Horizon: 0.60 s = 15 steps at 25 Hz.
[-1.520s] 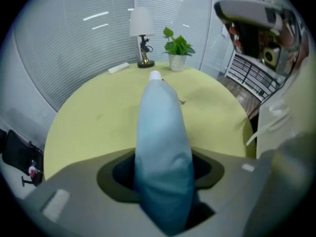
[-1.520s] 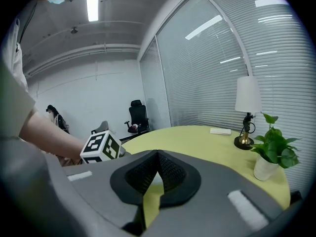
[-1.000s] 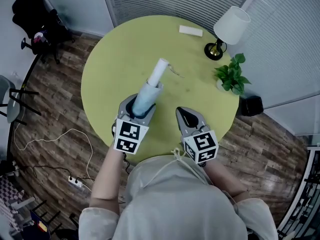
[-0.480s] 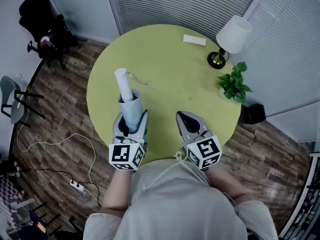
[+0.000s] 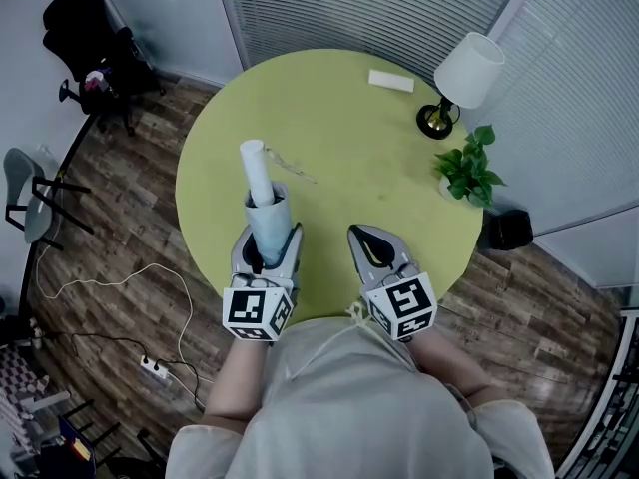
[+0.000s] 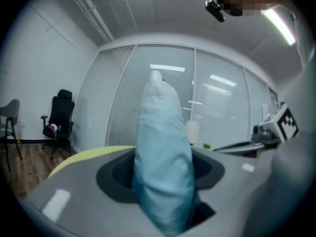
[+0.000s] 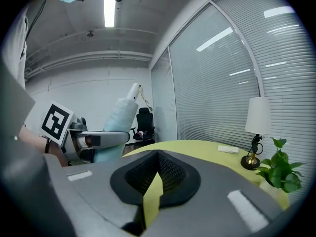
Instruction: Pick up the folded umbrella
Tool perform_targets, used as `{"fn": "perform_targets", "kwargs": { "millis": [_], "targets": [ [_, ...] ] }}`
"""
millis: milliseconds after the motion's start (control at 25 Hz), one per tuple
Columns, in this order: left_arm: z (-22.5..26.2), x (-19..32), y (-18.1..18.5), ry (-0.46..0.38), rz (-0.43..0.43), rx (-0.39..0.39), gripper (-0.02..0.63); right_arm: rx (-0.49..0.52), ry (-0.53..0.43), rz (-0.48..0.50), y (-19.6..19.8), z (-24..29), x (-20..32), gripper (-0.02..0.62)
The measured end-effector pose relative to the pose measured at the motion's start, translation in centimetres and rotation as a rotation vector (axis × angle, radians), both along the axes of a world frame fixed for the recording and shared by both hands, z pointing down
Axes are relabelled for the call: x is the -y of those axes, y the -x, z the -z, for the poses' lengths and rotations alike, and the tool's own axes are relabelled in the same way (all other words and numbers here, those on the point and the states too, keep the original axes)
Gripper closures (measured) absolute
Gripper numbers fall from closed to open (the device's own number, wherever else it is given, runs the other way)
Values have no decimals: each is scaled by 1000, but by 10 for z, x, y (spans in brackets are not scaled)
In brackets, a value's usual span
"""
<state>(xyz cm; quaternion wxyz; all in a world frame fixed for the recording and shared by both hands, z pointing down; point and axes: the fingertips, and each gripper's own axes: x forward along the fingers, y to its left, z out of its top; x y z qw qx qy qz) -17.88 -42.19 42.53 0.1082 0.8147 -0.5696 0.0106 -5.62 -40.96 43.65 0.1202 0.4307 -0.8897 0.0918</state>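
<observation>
- the left gripper point(image 5: 265, 251) is clamped on the folded umbrella point(image 5: 263, 208): in the left gripper view the light blue bundle point(image 6: 163, 157) fills the space between the 2 jaws, and both pads press on its sides.
- the umbrella is in the air over the near-left part of the round yellow-green table point(image 5: 339, 128), gripped near its lower end. it tilts up and away from the person, with the white handle end point(image 5: 252, 158) topmost.
- a thin cord point(image 5: 287, 166) trails from the handle end toward the table's middle.
- in the right gripper view the umbrella point(image 7: 117, 118) rises steeply out of the left gripper point(image 7: 94, 138), clear of the table top.
- the right gripper point(image 5: 367, 236) is just right of the left one, over the table's near edge. its jaws are together at the tips with nothing between them; only a sliver of table shows through the slit behind the tips point(image 7: 157, 157).
- the 2 grippers are side by side and do not touch.
- at the table's far right a lamp point(image 5: 467, 73) with a white shade stands near the edge, with a small potted plant point(image 5: 467, 168) just nearer the person.
- a flat white block point(image 5: 390, 81) lies left of the lamp.
- on the wooden floor, a black office chair point(image 5: 85, 38) is at the upper left, a grey chair point(image 5: 25, 193) is at the left edge, and a white cable point(image 5: 110, 282) runs to a power strip point(image 5: 152, 367).
- a black box point(image 5: 504, 230) sits on the floor right of the table.
</observation>
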Motion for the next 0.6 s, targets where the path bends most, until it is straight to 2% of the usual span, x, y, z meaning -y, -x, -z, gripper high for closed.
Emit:
{"fn": "perform_targets", "kwargs": {
  "millis": [600],
  "targets": [
    [-9,-2,1,28,-3,14,342,18,13,-32,-1,-3,3,597]
  ]
}}
